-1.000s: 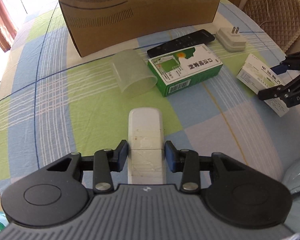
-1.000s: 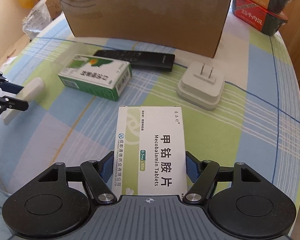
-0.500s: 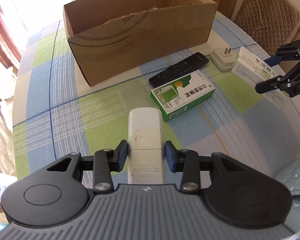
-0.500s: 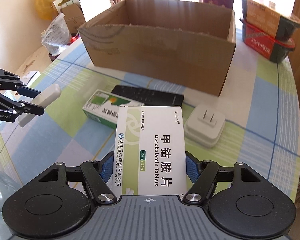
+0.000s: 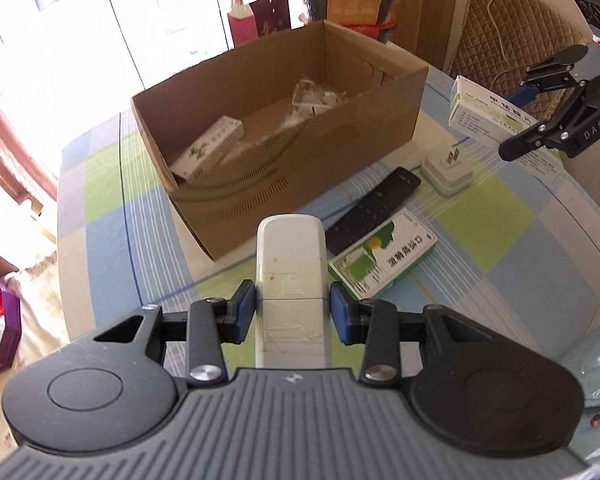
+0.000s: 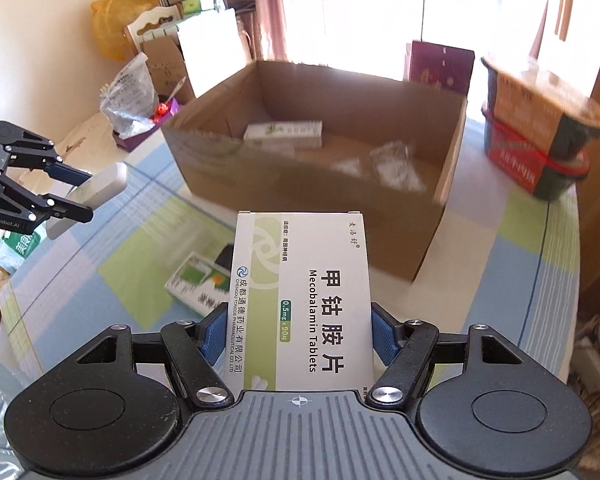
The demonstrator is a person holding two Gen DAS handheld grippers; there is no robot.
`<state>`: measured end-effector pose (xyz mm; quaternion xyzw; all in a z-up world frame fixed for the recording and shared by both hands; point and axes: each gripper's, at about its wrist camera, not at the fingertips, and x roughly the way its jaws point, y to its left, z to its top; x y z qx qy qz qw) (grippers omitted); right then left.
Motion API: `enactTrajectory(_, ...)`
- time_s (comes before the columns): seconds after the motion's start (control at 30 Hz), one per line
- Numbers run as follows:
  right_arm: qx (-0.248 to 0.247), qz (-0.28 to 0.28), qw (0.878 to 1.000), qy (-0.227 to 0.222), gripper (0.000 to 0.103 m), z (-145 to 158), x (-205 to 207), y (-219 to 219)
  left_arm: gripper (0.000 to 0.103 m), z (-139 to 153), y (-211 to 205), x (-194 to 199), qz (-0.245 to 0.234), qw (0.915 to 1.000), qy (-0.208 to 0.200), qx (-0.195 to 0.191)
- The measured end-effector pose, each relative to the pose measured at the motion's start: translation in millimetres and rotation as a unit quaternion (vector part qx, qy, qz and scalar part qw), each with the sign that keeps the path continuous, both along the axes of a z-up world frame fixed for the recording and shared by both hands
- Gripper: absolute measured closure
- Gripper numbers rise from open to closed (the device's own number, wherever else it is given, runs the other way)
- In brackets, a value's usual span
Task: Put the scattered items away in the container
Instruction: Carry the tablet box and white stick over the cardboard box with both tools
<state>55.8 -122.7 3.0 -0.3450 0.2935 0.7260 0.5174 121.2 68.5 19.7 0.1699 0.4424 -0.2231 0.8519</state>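
Note:
My left gripper (image 5: 292,312) is shut on a white bar-shaped device (image 5: 291,264), held in the air short of the cardboard box (image 5: 300,176). My right gripper (image 6: 298,332) is shut on a white tablet box (image 6: 300,300), also raised before the cardboard box (image 6: 300,204). Each gripper shows in the other view: right gripper (image 5: 518,116) with the tablet box (image 5: 484,110), left gripper (image 6: 82,196) with the white device (image 6: 100,190). On the table lie a green medicine box (image 5: 382,258), a black remote (image 5: 374,208) and a white plug adapter (image 5: 446,170).
Inside the box lie a green-and-white carton (image 5: 206,148) and clear plastic packets (image 5: 312,98). Stacked instant-noodle bowls (image 6: 540,140) stand right of the box. A padded chair (image 5: 512,28) is behind the table. Bags and clutter sit off the table's left side.
Both grippers have risen from the table with their items and tilted toward the box, whose inside now shows. The translucent cup seen earlier is out of view.

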Motion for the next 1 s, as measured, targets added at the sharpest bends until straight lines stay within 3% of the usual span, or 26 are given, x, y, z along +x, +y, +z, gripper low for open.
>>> enactTrajectory(0.2,0.018,0.017,1.000,-0.003,0.030,21.1,4.5,22.4,0.069,24.8,-0.1,23.7,-0.018,0.9996,-0.019,-0.009)
enactTrajectory(0.57,0.055,0.028,0.998,-0.014,0.030,49.2,12.3,77.3,0.069,56.5,-13.2,83.9,-0.044,0.9966,-0.069,0.011)
enactTrajectory(1.0,0.063,0.036,0.997,-0.020,0.030,47.9,14.7,128.8,0.068,56.4,-34.7,135.4,-0.066,0.9949,-0.076,0.009)
